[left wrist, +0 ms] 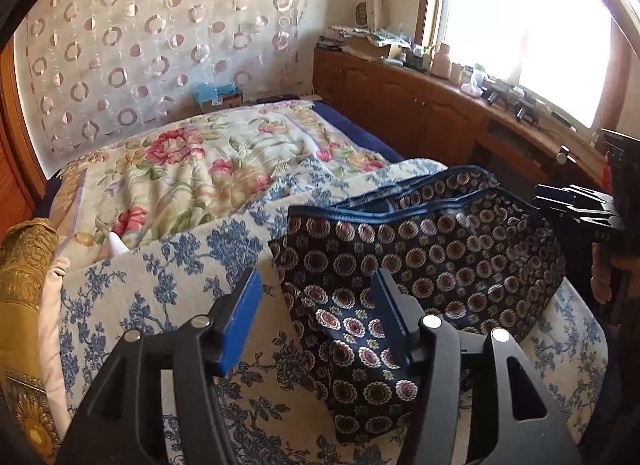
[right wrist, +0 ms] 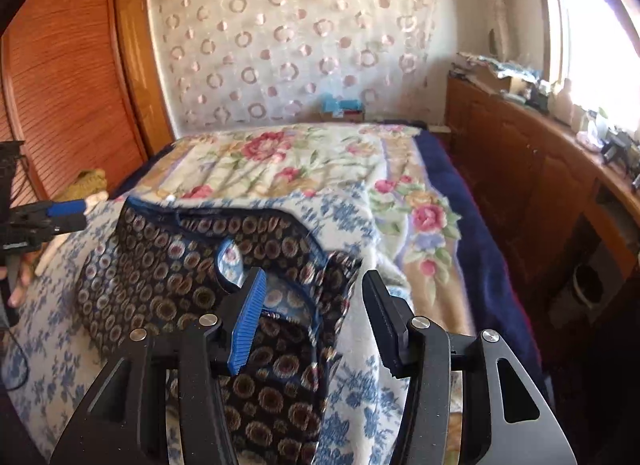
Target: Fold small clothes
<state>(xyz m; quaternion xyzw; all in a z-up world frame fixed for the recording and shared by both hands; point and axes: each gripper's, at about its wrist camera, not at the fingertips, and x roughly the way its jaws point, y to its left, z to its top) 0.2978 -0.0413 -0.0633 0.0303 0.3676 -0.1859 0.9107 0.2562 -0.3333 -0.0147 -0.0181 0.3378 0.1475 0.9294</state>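
A dark navy garment [left wrist: 440, 265] with round flower prints and blue trim lies on a blue-and-white floral cloth [left wrist: 160, 285] on the bed. My left gripper [left wrist: 318, 281] is open, its blue pads standing either side of the garment's left edge without pressing on it. In the right wrist view the same garment [right wrist: 160, 265] lies folded over itself, a pale inner patch showing. My right gripper [right wrist: 316, 279] is open over the garment's right edge. Each gripper also shows in the other's view: the right gripper [left wrist: 560, 201] at the far right, the left gripper [right wrist: 60, 211] at the far left.
A pink-flowered blanket [left wrist: 192, 169] covers the far half of the bed. A wooden cabinet [left wrist: 420, 105] crowded with small items runs under the window on the right. A wooden wardrobe [right wrist: 68, 77] stands to the left. A golden cloth [left wrist: 24, 265] lies at the bed's left edge.
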